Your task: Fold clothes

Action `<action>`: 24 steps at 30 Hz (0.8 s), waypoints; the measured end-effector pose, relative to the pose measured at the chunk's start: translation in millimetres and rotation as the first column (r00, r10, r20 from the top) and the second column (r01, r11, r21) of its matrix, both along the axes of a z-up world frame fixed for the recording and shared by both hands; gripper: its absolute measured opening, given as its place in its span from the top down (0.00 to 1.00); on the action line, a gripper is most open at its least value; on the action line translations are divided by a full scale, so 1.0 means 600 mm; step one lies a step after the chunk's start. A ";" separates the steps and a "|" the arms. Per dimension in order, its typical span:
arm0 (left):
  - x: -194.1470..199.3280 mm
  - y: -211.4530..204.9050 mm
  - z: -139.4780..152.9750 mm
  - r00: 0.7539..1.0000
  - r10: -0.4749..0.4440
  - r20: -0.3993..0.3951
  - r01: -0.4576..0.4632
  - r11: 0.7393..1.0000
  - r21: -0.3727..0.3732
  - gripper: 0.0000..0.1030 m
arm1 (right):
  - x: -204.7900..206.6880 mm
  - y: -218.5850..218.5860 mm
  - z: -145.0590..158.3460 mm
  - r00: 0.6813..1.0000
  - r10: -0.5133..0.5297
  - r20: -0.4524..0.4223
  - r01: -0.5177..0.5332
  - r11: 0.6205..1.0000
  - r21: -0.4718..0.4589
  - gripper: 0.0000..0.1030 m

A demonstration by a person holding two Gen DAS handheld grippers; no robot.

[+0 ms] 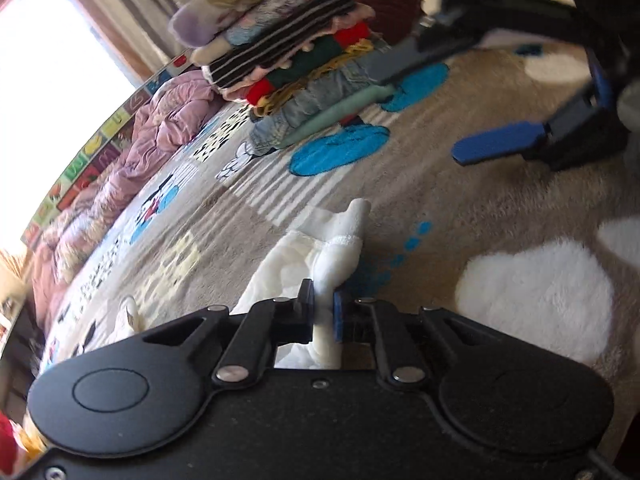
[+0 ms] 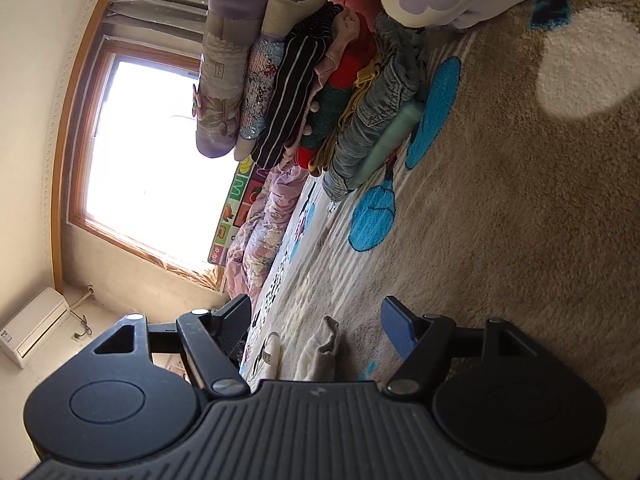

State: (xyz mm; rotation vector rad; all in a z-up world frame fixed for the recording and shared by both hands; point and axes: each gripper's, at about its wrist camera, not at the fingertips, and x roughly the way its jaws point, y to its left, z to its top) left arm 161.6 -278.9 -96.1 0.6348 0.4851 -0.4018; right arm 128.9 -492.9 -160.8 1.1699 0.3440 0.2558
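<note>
- Left wrist view: my left claw [image 1: 323, 304] is clamped on a bunched fold of the white garment [image 1: 316, 256]. The cloth is squeezed between the black pad and the blue one, and what lies behind the pads is hidden by the claw's body.
- The garment trails down and to the left onto the patterned carpet [image 1: 460, 184]. Its lower part is cut off by the black housing, so I can't make out what kind of garment it is.
- At the upper right my right claw [image 1: 460, 92] shows as a blue finger [image 1: 496, 140] and a blurred dark one, standing apart. Nothing lies between them here.
- Behind stands a stack of folded clothes [image 1: 304, 64], its top cut off by the frame. A pink quilt [image 1: 160, 128] lies crumpled along the carpet's far edge. The window [image 1: 52, 72] is blown out to white.
- Right wrist view: the right claw [image 2: 320, 320] is spread wide, its pads touching nothing.
- The white garment [image 2: 320, 352] lies on the carpet [image 2: 520, 220] low between the fingers, but beyond them. Its near end is hidden by the housing.
- A second pale piece [image 2: 272, 354] beside it is too small to identify.
- The folded stack [image 2: 320, 92] stands well beyond, and the window [image 2: 152, 152] is again washed out.
</note>
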 end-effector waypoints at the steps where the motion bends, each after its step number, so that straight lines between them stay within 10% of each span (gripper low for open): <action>1: 0.002 0.015 0.016 1.000 0.020 -0.018 -0.021 0.997 -0.068 0.92 | -0.002 0.003 0.003 1.000 -0.003 0.009 0.004 1.000 -0.010 0.25; 11: 0.016 0.223 0.156 0.977 0.158 -0.144 -0.213 0.791 -0.574 0.92 | -0.005 0.112 0.072 0.977 0.141 0.159 -0.087 0.948 -0.305 0.23; 16: 0.003 0.325 0.190 0.959 0.229 -0.164 -0.278 0.674 -0.684 0.92 | -0.001 0.223 0.103 0.927 0.334 0.169 -0.201 0.824 -0.529 0.23; 24: -0.022 0.433 0.197 0.919 0.348 -0.184 -0.366 0.579 -0.729 0.92 | -0.021 0.371 0.129 0.821 0.556 0.131 -0.294 0.608 -0.738 0.23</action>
